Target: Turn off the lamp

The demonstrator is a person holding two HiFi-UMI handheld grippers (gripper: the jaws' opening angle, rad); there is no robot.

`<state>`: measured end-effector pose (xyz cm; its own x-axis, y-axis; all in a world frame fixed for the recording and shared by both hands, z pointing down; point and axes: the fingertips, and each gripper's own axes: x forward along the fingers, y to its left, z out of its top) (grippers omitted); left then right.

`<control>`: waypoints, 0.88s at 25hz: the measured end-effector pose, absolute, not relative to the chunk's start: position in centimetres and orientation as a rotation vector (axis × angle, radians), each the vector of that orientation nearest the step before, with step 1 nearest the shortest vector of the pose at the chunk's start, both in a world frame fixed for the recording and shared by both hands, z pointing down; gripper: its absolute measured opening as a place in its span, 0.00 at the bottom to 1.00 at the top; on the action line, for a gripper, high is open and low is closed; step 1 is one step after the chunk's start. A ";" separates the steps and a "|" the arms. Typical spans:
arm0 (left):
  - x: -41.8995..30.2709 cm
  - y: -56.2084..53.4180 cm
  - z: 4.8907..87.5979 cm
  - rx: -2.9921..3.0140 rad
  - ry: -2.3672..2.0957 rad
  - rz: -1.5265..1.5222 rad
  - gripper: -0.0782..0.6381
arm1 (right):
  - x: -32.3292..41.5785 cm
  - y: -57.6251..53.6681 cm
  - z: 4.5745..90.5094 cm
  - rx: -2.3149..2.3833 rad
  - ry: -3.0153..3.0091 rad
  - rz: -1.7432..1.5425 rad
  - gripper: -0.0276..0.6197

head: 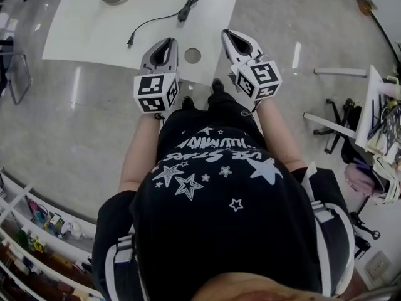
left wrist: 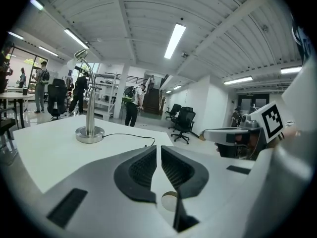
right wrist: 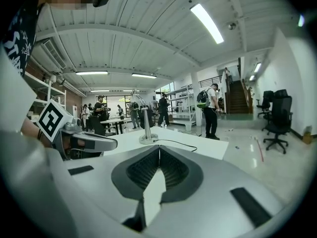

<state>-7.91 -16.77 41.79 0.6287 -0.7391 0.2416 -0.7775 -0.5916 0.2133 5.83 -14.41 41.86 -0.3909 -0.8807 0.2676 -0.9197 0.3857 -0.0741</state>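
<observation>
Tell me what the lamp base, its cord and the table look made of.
Lamp base: likely polished metal; silvery, with bright reflections.
Cord: probably a rubber or plastic sheath; thin, matte black, lying in loose curves.
Table: looks like smooth white laminate or painted board; flat, even, faint sheen; the core can't be told.

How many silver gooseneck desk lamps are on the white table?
1. The silver gooseneck desk lamp stands on the white table's far side, its black cord lying across the tabletop. No second lamp shows, though the head view cuts off the table's far edge.
</observation>
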 end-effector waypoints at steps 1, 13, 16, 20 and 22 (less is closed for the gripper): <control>-7.6 -17.0 42.0 2.552 -1.227 0.192 0.13 | 6.0 -14.8 41.9 1.608 -2.465 0.316 0.05; -3.4 -21.1 45.0 2.487 -1.285 0.368 0.27 | 6.7 -21.4 43.6 1.336 -2.584 0.334 0.05; -2.5 -22.2 46.3 2.466 -1.310 0.426 0.32 | 6.8 -22.8 44.1 1.262 -2.607 0.341 0.05; -1.7 -23.5 48.7 2.471 -1.376 0.594 0.35 | 6.8 -24.2 45.3 1.181 -2.625 0.377 0.05; -1.7 -24.2 49.8 2.467 -1.390 0.665 0.36 | 6.4 -24.9 45.9 1.143 -2.626 0.386 0.05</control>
<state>-1.73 -24.17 49.84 0.4461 -0.7468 0.4932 -0.8526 -0.5222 -0.0197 6.43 -24.85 45.91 -0.6608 -0.6742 0.3300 -0.7406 0.6571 -0.1404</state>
